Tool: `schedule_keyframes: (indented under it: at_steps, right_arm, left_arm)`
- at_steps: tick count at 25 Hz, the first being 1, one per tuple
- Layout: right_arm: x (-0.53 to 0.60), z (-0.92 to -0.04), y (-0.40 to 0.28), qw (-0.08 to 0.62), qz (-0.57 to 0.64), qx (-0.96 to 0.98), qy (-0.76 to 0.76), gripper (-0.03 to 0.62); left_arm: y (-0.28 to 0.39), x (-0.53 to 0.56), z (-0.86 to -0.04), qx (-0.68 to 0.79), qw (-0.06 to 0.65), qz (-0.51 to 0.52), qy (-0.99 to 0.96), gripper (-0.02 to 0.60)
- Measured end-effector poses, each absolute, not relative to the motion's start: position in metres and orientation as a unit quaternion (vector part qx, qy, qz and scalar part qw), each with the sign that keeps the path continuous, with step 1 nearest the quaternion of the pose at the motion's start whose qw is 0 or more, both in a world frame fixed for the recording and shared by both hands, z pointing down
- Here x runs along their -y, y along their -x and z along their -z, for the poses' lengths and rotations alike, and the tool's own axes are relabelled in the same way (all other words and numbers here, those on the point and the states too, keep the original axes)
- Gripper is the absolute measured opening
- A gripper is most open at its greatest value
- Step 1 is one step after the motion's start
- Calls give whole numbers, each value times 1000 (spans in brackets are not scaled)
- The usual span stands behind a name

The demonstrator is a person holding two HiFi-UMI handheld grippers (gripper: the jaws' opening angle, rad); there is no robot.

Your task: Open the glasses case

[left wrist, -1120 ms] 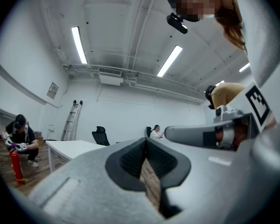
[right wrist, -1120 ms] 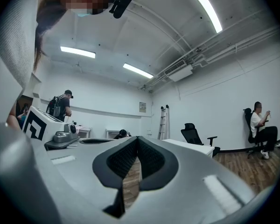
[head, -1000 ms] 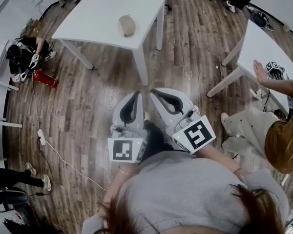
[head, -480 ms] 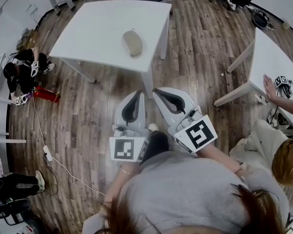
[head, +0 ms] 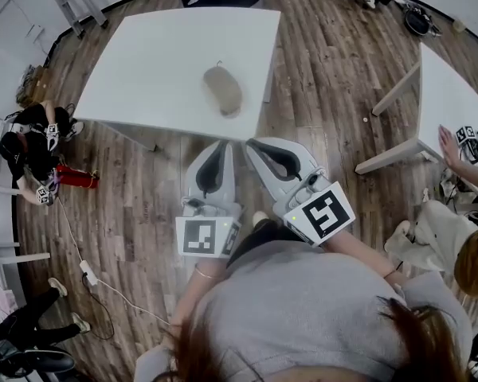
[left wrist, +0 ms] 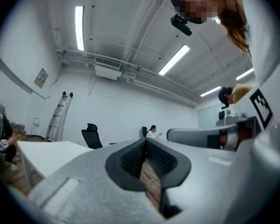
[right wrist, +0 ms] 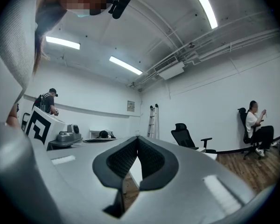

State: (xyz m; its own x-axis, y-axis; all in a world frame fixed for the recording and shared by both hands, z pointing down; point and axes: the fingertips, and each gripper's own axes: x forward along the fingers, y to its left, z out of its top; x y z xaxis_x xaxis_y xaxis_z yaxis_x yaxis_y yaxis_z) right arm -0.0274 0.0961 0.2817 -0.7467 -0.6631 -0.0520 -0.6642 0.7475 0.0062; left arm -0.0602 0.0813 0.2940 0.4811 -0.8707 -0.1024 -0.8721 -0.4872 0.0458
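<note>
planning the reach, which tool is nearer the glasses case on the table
Left, narrowly. The left tool points almost straight at the glasses case; the right tool is offset to its right.

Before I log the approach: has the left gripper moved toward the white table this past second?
Yes. The left gripper has moved toward the white table; its tips now nearly reach the near edge.

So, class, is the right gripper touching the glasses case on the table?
Apart. The head view shows bare table between the glasses case and the right gripper, whose fingers are shut.
</note>
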Motion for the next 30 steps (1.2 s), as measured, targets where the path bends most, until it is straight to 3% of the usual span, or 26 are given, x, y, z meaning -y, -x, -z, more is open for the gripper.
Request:
schedule_keyframes:
  at_steps: [7, 30]
  right_arm:
    - [-69, -294, 26, 10, 6, -931, 365, 5]
    - [126, -298, 45, 9, 19, -949, 314, 5]
  left_arm:
    - [65, -53, -311, -503, -25, -61, 862, 2]
    - [85, 130, -319, -555, -27, -43, 830, 2]
